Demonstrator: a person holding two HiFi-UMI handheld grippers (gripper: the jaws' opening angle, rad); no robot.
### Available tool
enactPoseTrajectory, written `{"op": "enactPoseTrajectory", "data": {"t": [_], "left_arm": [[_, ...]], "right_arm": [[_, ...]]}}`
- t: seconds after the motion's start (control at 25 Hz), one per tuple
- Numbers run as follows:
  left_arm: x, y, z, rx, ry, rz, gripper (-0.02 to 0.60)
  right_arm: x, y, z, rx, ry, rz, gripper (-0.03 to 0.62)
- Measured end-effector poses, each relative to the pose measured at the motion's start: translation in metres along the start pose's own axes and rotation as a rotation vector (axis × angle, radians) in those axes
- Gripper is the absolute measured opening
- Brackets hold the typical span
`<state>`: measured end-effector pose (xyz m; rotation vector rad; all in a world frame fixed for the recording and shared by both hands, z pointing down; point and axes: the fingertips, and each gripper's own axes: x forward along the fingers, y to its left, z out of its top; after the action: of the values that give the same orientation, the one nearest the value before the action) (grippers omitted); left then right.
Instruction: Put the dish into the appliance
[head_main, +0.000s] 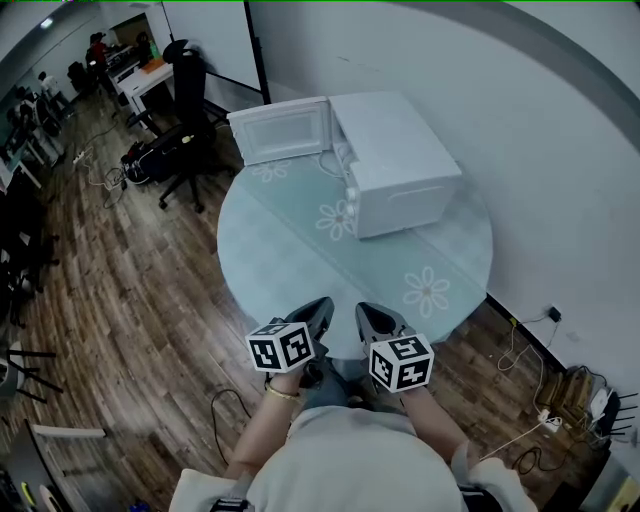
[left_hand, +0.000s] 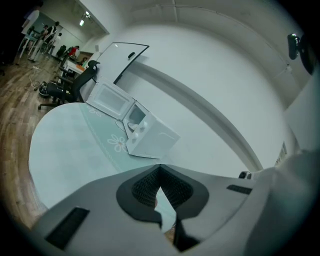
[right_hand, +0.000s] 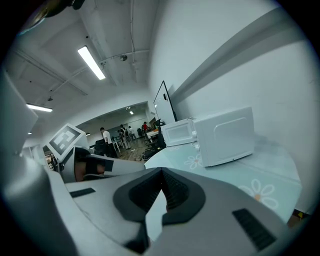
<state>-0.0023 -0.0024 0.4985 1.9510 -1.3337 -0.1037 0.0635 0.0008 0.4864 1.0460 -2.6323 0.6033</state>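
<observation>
Microwave, white, stands on the far side of the round table, its door swung open. Left gripper and right gripper hover at the near edge, fingers closed, empty.

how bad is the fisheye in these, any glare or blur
Head view: strong barrel bend, the wall band curves at top right; even soft light, no hard shadows. Left gripper view: dark corner vignette, the left gripper close up is soft, the microwave sharper. Right gripper view: same vignette, the ceiling strip light is blown out.
</observation>
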Motion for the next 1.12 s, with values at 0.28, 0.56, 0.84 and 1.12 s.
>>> {"op": "enactPoseTrajectory", "data": {"t": [0.28,0.56,0.84,1.12], "left_arm": [[-0.02,-0.017,-0.012,0.006,-0.028,0.002,0.012],[-0.032,-0.021,-0.015,0.008,-0.043,0.012,0.012],[-0.039,-0.017,-0.019,0.002,-0.043,0.025,0.012],[-0.039,-0.016,-0.021,-0.008,-0.045,0.029,0.012]], "right_arm": [[-0.022,0.007,-0.011,-0.016,-0.005,0.021,0.005],[-0.029,0.017,-0.013,-0.038,-0.007,0.047,0.006],[-0.034,0.022,-0.015,-0.05,-0.006,0.046,0.006],[-0.037,0.021,-0.017,-0.051,-0.005,0.047,0.006]]}}
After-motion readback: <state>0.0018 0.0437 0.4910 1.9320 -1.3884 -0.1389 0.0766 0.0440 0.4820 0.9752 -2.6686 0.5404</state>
